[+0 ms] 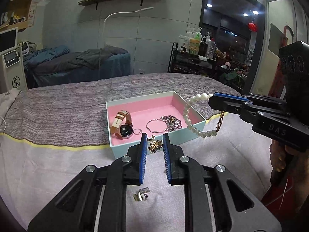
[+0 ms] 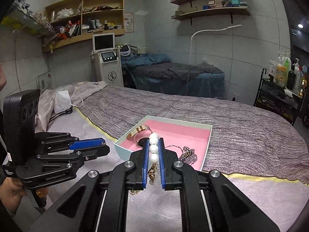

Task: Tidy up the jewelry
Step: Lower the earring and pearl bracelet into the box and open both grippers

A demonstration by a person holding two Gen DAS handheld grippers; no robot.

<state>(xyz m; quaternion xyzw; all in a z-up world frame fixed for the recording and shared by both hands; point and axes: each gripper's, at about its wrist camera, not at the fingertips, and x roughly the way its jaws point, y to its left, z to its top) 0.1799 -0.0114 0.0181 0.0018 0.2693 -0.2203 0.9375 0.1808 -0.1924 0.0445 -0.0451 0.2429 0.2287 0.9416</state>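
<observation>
A pale blue box with a pink lining [image 1: 154,106] [image 2: 204,135] sits on the bed. In it lie a brown-strap watch [image 1: 123,124], a small ring [image 1: 137,131], a silver bangle [image 1: 154,126] and a silver chain [image 1: 171,122]. My right gripper [image 2: 154,145] [image 1: 211,100] is shut on a pearl bracelet [image 1: 188,116] [image 2: 154,147], held above the box's right edge, with its gold clasp [image 1: 220,121] hanging. My left gripper [image 1: 155,141] is open, just in front of the box, with a gold flower brooch [image 1: 154,145] between its fingers. A clear and gold ring [image 1: 142,194] lies below it.
The bed has a grey-purple knit blanket [image 1: 77,104] at the back and a pale pink sheet [image 1: 48,166] at the front. A white mask [image 2: 61,100] lies at the bed's far left. A trolley with bottles [image 1: 197,58] stands behind the bed.
</observation>
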